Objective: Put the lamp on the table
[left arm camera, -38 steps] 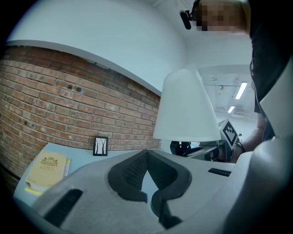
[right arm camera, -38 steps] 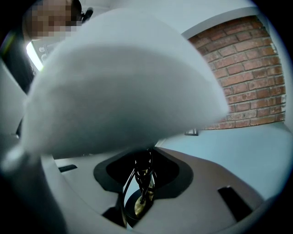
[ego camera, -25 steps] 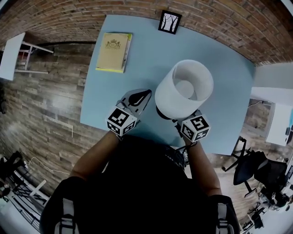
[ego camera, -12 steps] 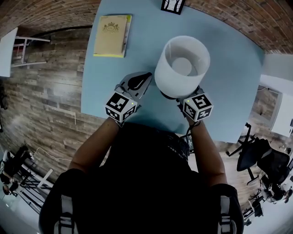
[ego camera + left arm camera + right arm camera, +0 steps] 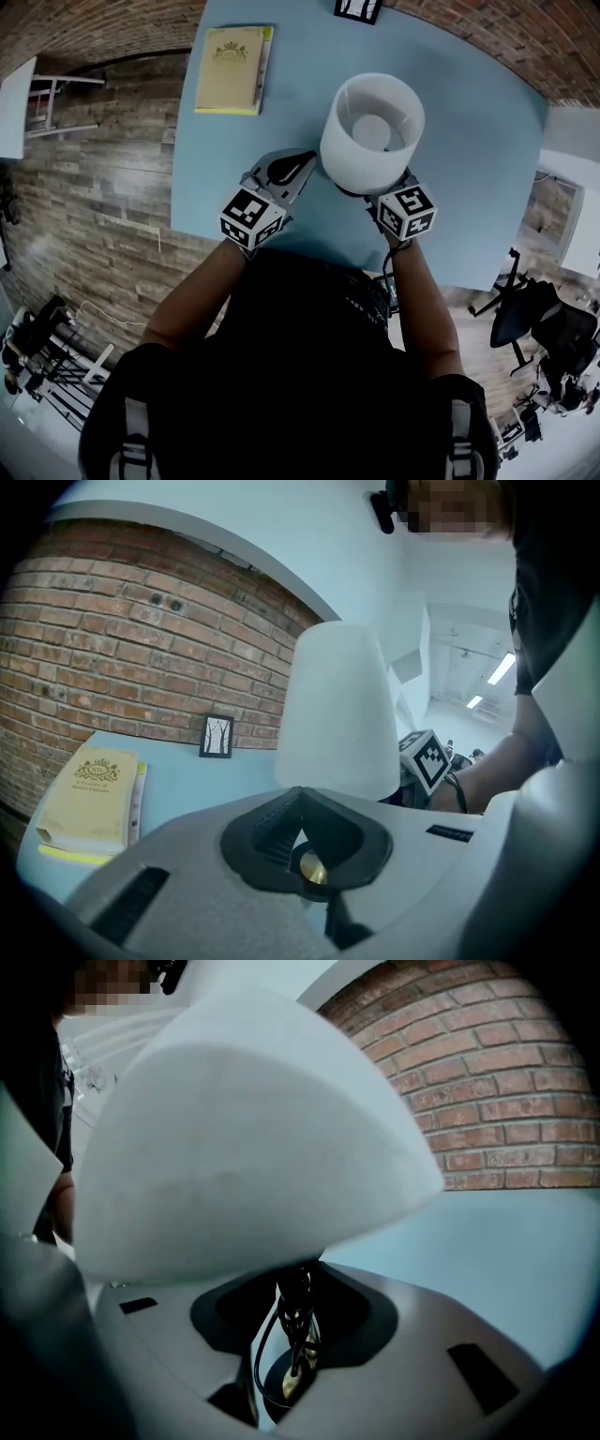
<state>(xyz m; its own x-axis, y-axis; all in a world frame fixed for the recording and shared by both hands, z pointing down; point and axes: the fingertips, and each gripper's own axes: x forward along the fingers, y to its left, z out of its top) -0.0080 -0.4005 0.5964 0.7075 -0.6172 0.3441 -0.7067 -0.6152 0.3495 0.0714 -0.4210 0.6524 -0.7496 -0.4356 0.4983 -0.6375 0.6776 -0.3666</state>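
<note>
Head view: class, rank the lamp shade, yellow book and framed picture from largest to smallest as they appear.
1. lamp shade, though it stands nearer the camera
2. yellow book
3. framed picture, partly cut off by the top edge

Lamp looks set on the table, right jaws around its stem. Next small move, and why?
Probably draw the right gripper straight back toward the person, clear of the lamp. Its jaws are opening, with the stem between them and a gap on each side. The lamp stands upright on the table, so it seems to need no more holding. The left gripper is shut beside it.
</note>
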